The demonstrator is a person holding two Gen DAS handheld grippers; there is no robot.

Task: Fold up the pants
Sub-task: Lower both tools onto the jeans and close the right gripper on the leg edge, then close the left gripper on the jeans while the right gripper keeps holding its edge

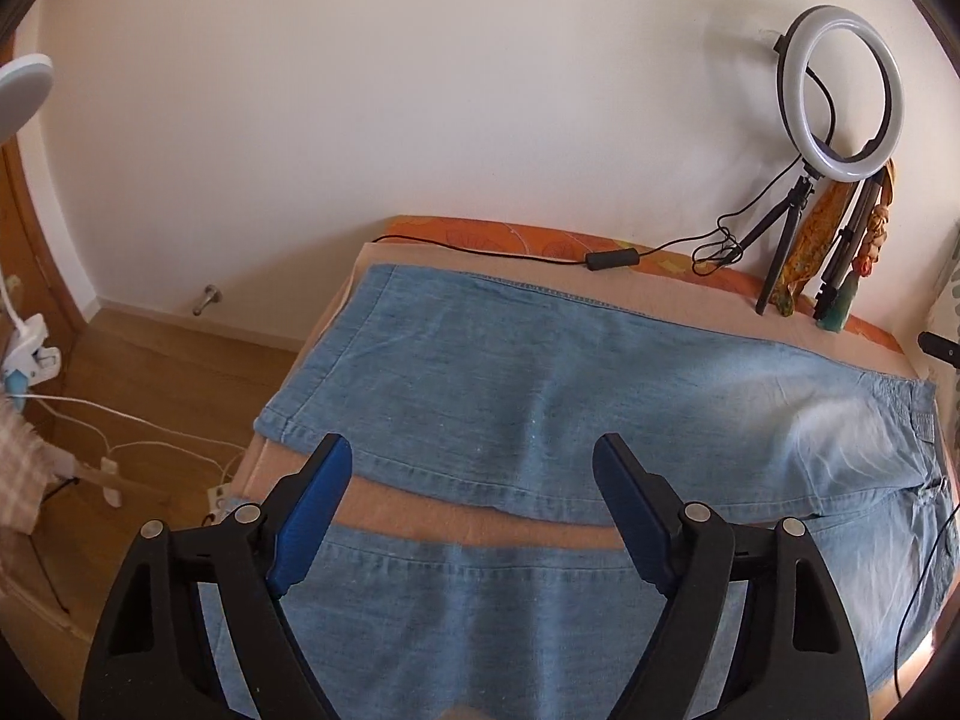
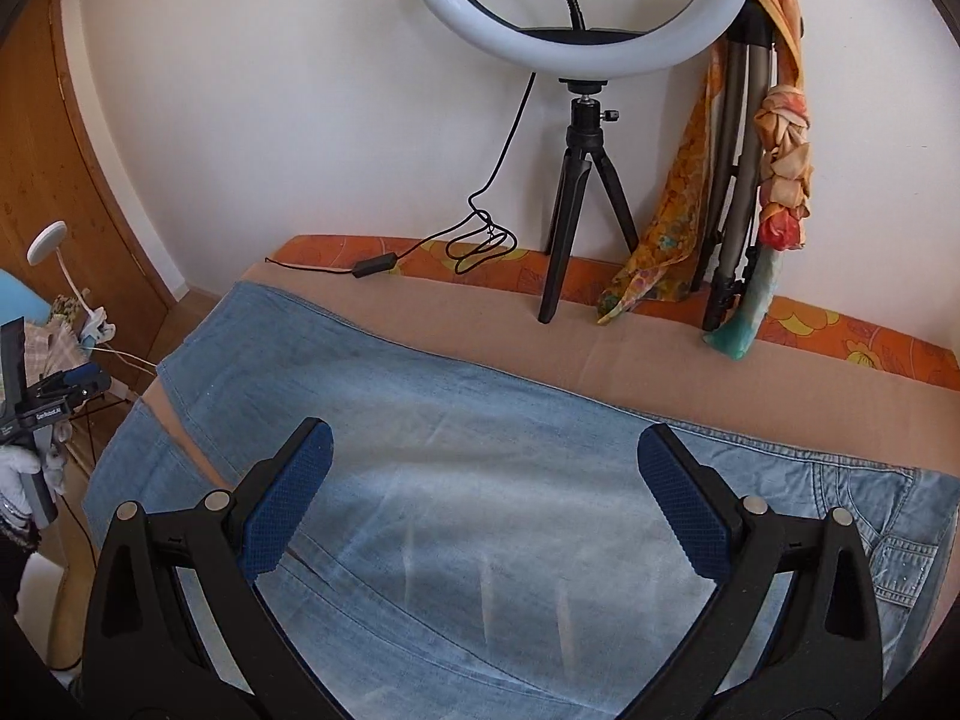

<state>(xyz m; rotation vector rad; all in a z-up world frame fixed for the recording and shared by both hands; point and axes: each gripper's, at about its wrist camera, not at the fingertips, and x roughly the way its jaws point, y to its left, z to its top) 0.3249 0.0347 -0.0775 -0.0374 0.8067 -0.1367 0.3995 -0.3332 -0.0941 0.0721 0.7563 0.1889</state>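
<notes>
Faded light-blue denim pants (image 1: 540, 372): spread flat, legs apart, on tan blanket (image 2: 690, 360) over bed. Left gripper (image 1: 474, 462): jaws spread, empty, above legs. Right gripper (image 2: 480, 450): jaws spread, empty, above thigh. White ring light on black tripod (image 2: 576, 0): by wall.

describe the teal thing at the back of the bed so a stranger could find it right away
Start at the white ring light on its black tripod against the wall, then look right to the orange floral scarf hanging off a grey stand. The teal cloth end hangs below it, touching the tan cover; it is the only blue-green piece among orange fabrics.
</notes>
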